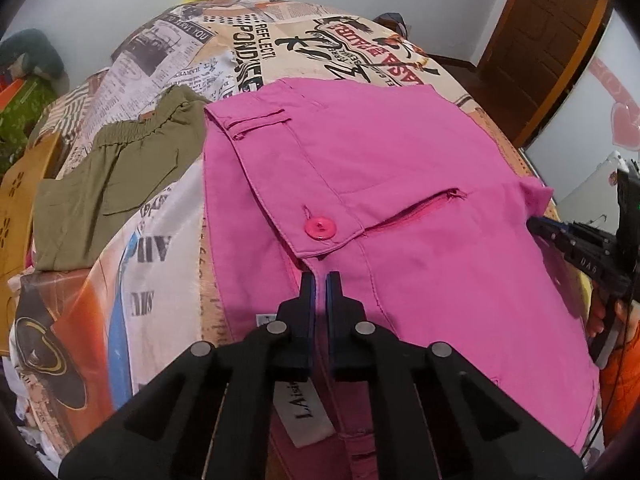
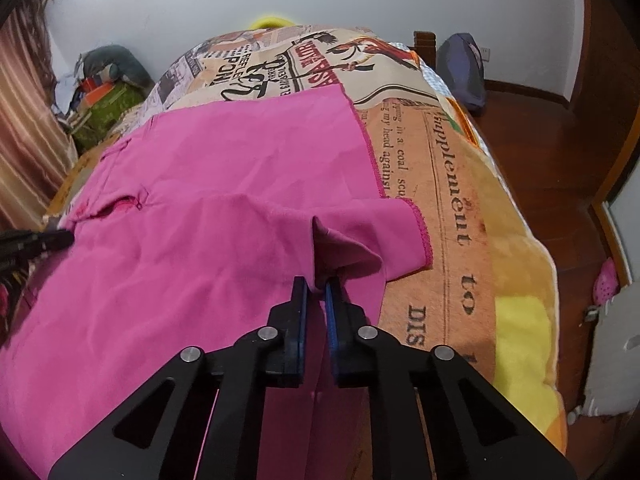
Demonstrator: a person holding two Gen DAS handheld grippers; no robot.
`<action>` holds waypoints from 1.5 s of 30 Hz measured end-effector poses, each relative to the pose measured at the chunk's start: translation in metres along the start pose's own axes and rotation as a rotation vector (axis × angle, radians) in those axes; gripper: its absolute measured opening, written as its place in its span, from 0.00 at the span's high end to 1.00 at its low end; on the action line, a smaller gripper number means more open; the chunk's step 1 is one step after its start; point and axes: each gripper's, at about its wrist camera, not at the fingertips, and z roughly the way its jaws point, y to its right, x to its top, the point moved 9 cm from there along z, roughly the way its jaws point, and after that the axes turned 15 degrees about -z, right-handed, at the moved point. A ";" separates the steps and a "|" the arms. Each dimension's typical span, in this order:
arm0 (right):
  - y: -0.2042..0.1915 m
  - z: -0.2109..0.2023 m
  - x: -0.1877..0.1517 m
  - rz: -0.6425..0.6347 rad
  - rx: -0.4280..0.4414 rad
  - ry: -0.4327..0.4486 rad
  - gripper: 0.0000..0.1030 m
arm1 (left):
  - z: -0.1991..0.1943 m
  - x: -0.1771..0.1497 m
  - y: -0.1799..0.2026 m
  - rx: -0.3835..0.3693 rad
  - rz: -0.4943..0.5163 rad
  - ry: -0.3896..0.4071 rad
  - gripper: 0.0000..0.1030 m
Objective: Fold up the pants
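Pink pants lie on a bed with a newspaper-print cover. The waistband with a pink button and a zip pocket faces me. My left gripper is shut on the waistband edge near the button. In the right wrist view the pants spread leftward, and my right gripper is shut on a raised fold of pink fabric near the leg hems. The right gripper also shows at the right edge of the left wrist view.
Folded olive-green pants lie on the bed to the left of the pink ones. The bed's right edge drops to a wooden floor. A dark bag and clutter sit by the far wall.
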 end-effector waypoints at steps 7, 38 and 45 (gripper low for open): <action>0.005 -0.003 -0.009 -0.031 -0.032 -0.025 0.97 | -0.015 0.010 -0.002 0.027 0.030 0.068 0.97; 0.044 0.019 0.054 0.044 -0.056 0.001 0.61 | 0.025 0.059 -0.013 -0.003 -0.019 0.009 0.52; 0.037 0.047 0.049 0.065 0.049 -0.034 0.61 | 0.038 0.063 -0.003 -0.043 0.009 0.008 0.57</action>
